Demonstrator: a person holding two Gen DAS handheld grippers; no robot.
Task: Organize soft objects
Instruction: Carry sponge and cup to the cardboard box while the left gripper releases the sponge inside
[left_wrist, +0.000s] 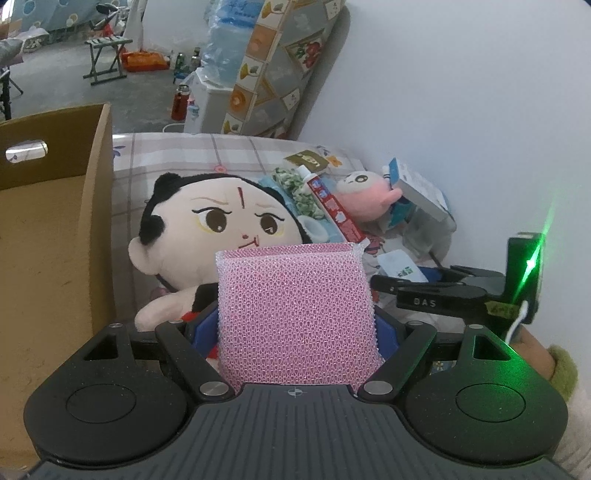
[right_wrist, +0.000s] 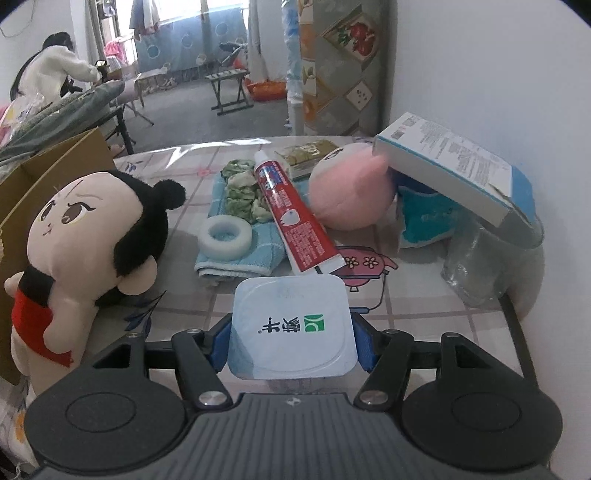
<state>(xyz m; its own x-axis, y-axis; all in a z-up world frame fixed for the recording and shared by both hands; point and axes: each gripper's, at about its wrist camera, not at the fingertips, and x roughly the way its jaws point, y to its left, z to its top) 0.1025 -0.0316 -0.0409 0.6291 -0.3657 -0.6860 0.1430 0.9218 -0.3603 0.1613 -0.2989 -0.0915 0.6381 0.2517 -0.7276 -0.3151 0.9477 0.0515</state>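
Note:
My left gripper (left_wrist: 295, 325) is shut on a pink mesh sponge (left_wrist: 295, 314), which stands upright between the blue pads. Behind it lies a black-haired plush doll (left_wrist: 207, 236), beside a cardboard box (left_wrist: 55, 229) on the left. My right gripper (right_wrist: 293, 343) is shut on a white yogurt cup (right_wrist: 291, 328), held just above the table. The same doll (right_wrist: 85, 243) stands at the left in the right wrist view. A pink plush (right_wrist: 351, 192), a blue towel (right_wrist: 240, 254), a green cloth (right_wrist: 242, 194) and a toothpaste tube (right_wrist: 295, 218) lie further back.
A white and blue carton (right_wrist: 450, 166) leans on a clear plastic container (right_wrist: 491, 266) by the wall. A white foam ring (right_wrist: 225, 236) rests on the towel. The other gripper (left_wrist: 443, 291) shows at the right of the left wrist view. A person (right_wrist: 51, 74) stands far back.

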